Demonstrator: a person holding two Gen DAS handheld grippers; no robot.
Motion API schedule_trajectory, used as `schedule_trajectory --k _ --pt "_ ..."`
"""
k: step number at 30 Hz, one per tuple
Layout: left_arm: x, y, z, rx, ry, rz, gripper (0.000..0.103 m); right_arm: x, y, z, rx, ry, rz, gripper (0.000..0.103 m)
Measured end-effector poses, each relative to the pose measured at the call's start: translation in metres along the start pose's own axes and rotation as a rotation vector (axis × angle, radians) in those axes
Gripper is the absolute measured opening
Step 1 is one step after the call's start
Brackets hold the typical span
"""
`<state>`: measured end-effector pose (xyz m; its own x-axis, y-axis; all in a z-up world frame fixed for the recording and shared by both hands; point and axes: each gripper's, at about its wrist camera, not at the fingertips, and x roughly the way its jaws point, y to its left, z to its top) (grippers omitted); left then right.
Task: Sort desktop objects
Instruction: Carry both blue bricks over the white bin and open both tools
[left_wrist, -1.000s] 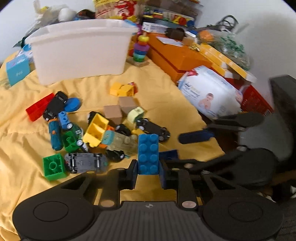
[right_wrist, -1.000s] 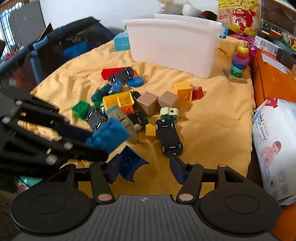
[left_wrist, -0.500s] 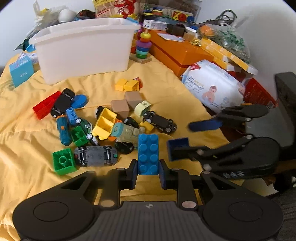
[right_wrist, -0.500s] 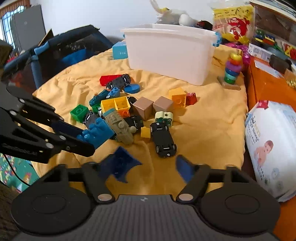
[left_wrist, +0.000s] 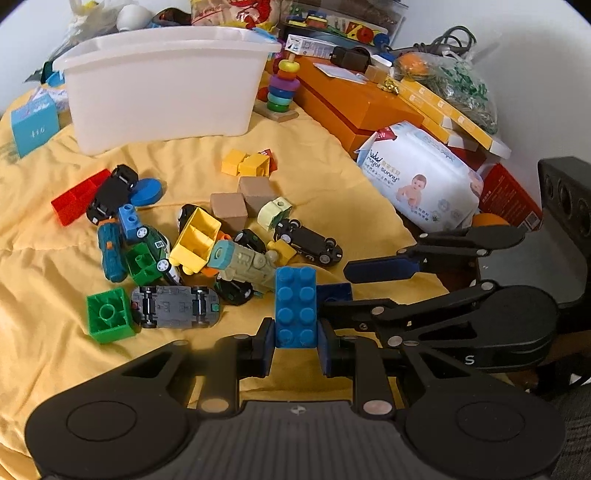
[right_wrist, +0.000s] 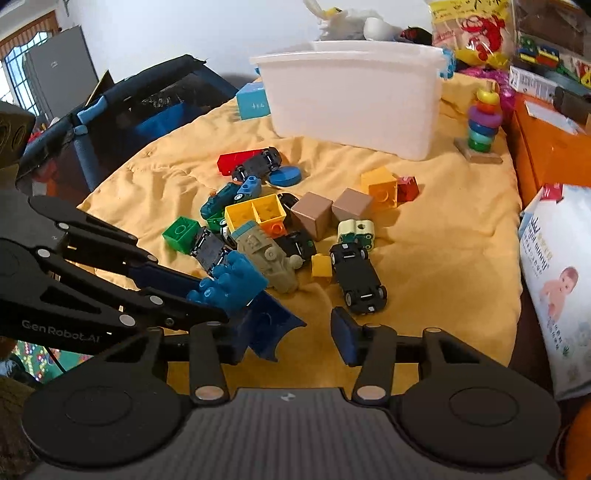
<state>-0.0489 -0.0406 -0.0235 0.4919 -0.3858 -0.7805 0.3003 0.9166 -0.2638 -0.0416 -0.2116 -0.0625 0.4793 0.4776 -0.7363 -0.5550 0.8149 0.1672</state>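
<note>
Left wrist view: left tongs (left_wrist: 295, 339) are clamped on a blue brick (left_wrist: 296, 307), pads on its two long sides near the bottom end only. Most of the brick sticks out past the pads, studs facing the camera, eight of them in two rows.

Right tongs (right_wrist: 295, 328) stand spread with nothing between them. In the right wrist view they sit at bottom centre, one pad just beside the held brick and the left linkage.

Risks, as judgement:
- Grip is low on the brick, so a quick swing or a knock could pivot it out of the pads.
- The two tools are very close. Any sideways move by either could clip the brick or tangle the linkages.
- The toy pile lies just beyond the brick: tan train (left_wrist: 245, 263), grey car (left_wrist: 175, 306), black car (left_wrist: 308, 246). A low carry path would drag through them.
- The yellow blanket (left_wrist: 44, 258) is wrinkled and soft, so anything dropped may roll or tip.
- The white bin (left_wrist: 162, 85), upper left of the frame, has a tall wall. It looks like the likely target, though the task does not say so. A low approach would hit the rim.

Brick looks like hard glossy plastic, saturated blue, clean edges, no visible damage. It is held off the blanket at lower centre of the left wrist frame, tilted slightly, and at centre left in the right wrist frame.
</note>
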Motion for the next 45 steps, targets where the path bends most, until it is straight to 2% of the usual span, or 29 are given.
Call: schedule_trajectory --k 3,9,11,12,13,16,19,23,26,30,32,33,38,45 --pt "0.001 0.005 0.002 -0.052 0.001 -0.037 0.027 0.003 0.0 0.0 0.008 -0.001 -0.002 0.051" --pt "0.011 0.022 0.001 -0.156 0.028 -0.026 0.027 0.002 -0.002 0.001 0.028 -0.007 -0.002 0.05" --pt "0.017 0.023 0.0 -0.163 0.044 -0.02 0.026 -0.002 -0.005 0.001 0.054 -0.026 0.03 0.05" --pt "0.018 0.023 0.001 -0.16 0.044 -0.016 0.027 -0.005 -0.006 0.001 0.066 -0.041 0.083 0.052" --pt "0.018 0.023 0.001 -0.161 0.039 -0.018 0.027 -0.006 -0.005 0.002 0.062 -0.046 0.1 0.052" --pt "0.01 0.022 0.004 -0.132 0.015 -0.003 0.027 -0.013 -0.002 0.003 0.034 -0.076 0.05 0.07" --pt "0.001 0.019 0.005 -0.073 0.005 0.031 0.027 -0.021 -0.005 0.005 0.01 -0.094 0.027 0.069" --pt "0.004 0.02 -0.002 -0.007 0.04 0.056 0.027 -0.017 0.014 0.005 -0.248 -0.055 -0.088 0.065" --pt "0.004 0.02 -0.006 0.01 0.047 0.064 0.027 -0.006 0.02 0.0 -0.346 -0.016 -0.092 0.064" --pt "-0.003 0.02 -0.003 0.033 0.024 0.071 0.027 0.016 0.019 -0.002 -0.32 0.032 -0.057 0.063" --pt "-0.007 0.021 0.0 0.031 0.011 0.069 0.027 0.025 0.018 -0.004 -0.321 0.069 -0.052 0.051" --pt "-0.009 0.022 0.002 0.032 0.006 0.068 0.027 0.027 0.017 -0.005 -0.318 0.084 -0.044 0.036" --pt "-0.024 0.029 0.019 0.053 -0.044 0.073 0.027 0.017 0.014 0.0 -0.291 0.07 -0.052 0.037" --pt "-0.041 0.046 0.071 0.146 -0.142 0.095 0.027 -0.005 0.013 0.044 -0.265 -0.052 -0.098 0.037"
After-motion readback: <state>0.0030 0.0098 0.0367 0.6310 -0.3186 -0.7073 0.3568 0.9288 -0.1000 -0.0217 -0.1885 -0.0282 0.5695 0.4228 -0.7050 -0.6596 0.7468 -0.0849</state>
